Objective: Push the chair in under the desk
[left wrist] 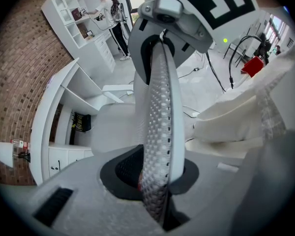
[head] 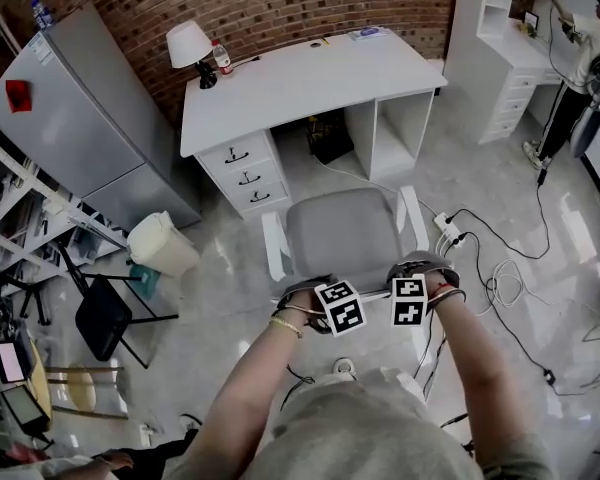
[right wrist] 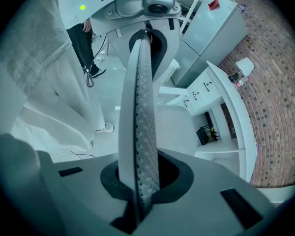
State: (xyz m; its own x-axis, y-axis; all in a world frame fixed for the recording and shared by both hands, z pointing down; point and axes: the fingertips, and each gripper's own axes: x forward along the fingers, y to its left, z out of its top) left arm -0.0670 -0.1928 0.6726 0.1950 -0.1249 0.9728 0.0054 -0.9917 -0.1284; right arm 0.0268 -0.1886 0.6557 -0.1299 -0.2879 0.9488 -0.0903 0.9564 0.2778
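Note:
A grey office chair with white armrests stands just in front of the white desk, its seat facing the knee gap. My left gripper and right gripper sit side by side on the top edge of the chair's backrest, both pointing steeply down. In the left gripper view the mesh backrest runs between the jaws of the left gripper, which are shut on it. The right gripper is likewise shut on the backrest. From the head view the backrest is mostly hidden under hands and marker cubes.
A grey fridge stands left of the desk, with a cream bin and a black folding chair nearer. A lamp and bottle sit on the desk. A power strip with cables lies right of the chair. A person stands far right.

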